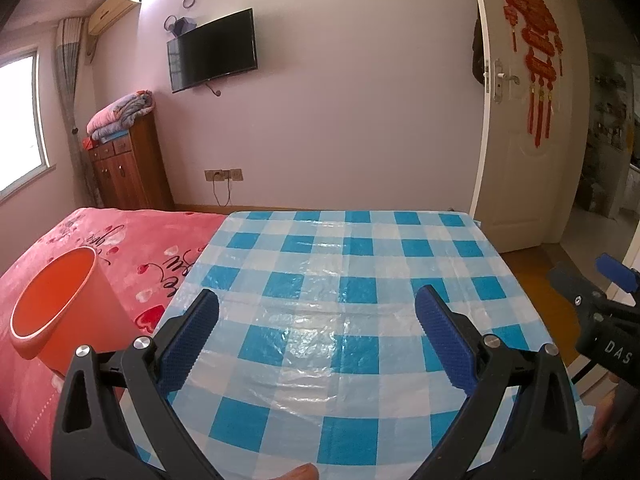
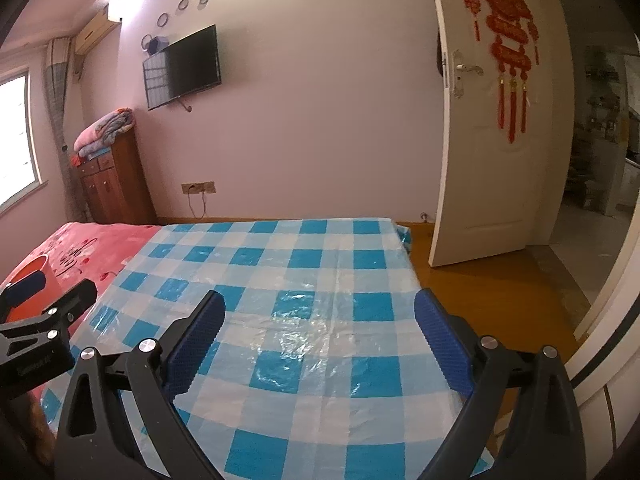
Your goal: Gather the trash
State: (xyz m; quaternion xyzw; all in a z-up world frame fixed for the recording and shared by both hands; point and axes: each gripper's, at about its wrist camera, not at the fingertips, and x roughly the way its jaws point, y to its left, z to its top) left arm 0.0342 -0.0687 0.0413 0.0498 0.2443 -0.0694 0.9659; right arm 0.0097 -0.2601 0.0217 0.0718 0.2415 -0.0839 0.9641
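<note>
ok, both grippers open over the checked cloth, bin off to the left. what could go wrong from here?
1. No trash shows on the checked plastic cloth in either view, so a grasp could close on nothing.
2. The cloth is thin and wrinkled; the left gripper or right gripper could pinch it instead.
3. The orange bin sits on the soft pink bedspread and could tip if nudged.
</note>
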